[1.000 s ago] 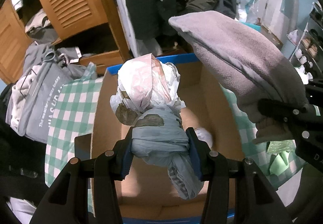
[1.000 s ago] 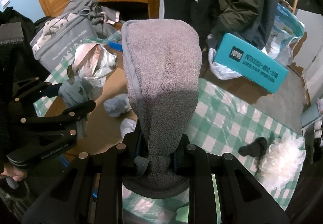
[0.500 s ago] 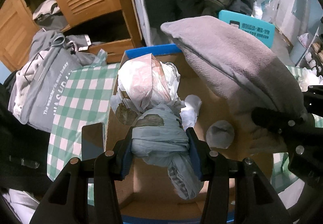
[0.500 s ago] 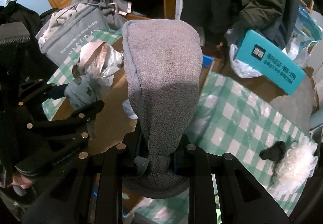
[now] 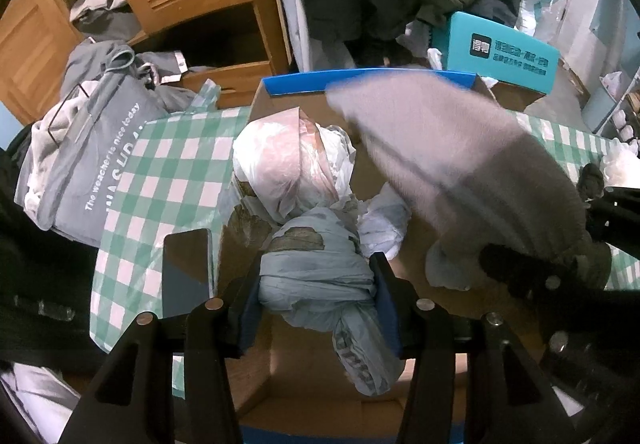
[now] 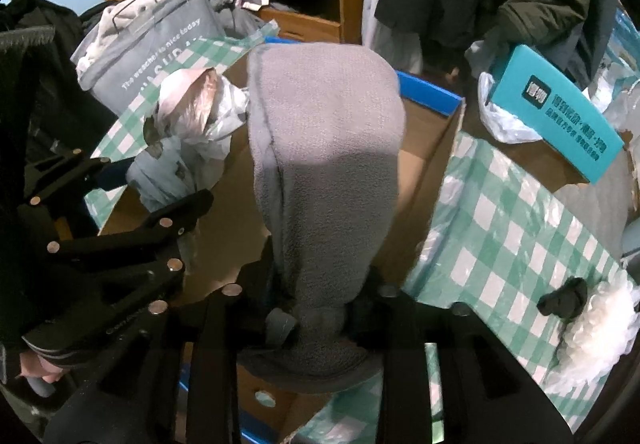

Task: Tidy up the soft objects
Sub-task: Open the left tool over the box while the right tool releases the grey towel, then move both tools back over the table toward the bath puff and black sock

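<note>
My left gripper (image 5: 316, 282) is shut on a knotted bundle of pale blue and pinkish-white plastic bags (image 5: 304, 216) and holds it over an open cardboard box (image 5: 280, 100) with blue edge tape. My right gripper (image 6: 320, 288) is shut on a folded grey fleece cloth (image 6: 324, 164), held upright over the same box (image 6: 434, 164). The cloth also shows at the right of the left wrist view (image 5: 460, 164). The bundle shows at the left of the right wrist view (image 6: 192, 124). Small white and grey soft wads (image 5: 384, 220) lie on the box floor.
A green-checked cloth (image 6: 500, 212) covers the table. A dark phone (image 5: 186, 272) lies left of the box. A grey tote bag (image 5: 80, 164), a teal carton (image 6: 560, 116), a black lump (image 6: 564, 298) and white fluffy material (image 6: 596, 328) are around. Wooden cabinets and hanging coats stand behind.
Both grippers, still holding their loads, have moved back toward the box's near edge. More of the box floor and the soft wads in it now show.
</note>
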### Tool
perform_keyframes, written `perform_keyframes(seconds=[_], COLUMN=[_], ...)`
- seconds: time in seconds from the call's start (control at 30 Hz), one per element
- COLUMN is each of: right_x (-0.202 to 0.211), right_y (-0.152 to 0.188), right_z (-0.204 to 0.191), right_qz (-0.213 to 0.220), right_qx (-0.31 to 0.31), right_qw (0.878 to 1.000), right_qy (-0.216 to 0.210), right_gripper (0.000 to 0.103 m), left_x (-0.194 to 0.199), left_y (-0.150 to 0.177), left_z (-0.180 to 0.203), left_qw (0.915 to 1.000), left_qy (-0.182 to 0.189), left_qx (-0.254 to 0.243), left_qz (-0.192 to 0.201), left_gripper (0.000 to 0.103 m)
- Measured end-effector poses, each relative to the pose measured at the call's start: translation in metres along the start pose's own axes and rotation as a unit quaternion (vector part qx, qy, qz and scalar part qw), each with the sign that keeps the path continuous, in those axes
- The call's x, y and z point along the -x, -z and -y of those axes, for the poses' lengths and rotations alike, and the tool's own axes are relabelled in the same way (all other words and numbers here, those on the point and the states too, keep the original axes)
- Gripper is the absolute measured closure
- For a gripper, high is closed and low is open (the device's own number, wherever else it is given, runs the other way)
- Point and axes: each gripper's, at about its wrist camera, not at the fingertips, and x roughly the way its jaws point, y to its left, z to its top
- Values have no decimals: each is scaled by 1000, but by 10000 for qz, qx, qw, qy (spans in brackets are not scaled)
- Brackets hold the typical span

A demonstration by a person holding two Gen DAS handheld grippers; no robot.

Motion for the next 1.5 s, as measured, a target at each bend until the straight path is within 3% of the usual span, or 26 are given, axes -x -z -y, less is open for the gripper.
perform_keyframes(seconds=[0.07, 0.13, 0.23, 0.9, 1.5], right_x=[0, 1, 5, 49, 94], right_y=[1, 1, 2, 24, 59], right_z=[-1, -1, 3, 25, 83], right_qz=[0, 22, 98, 467, 730], right_qx=[2, -7, -74, -289, -767], right_qw=[10000, 9999, 9998, 9985, 9936], right_qy=[18, 98, 129, -53, 402], right_gripper=[52, 47, 39, 34, 34], left_x=[0, 1, 4, 21, 52], left_y=[-1, -1, -1, -8, -21], left_z=[-1, -3, -6, 16, 62], left_qw=[10000, 9998, 9998, 9994, 9972], left_qy=[-83, -171, -165, -140, 179], left_qx=[19, 39, 85, -193, -449], left_qz=[-2, 5, 43, 235, 567], left_gripper=[44, 32, 24, 23, 22])
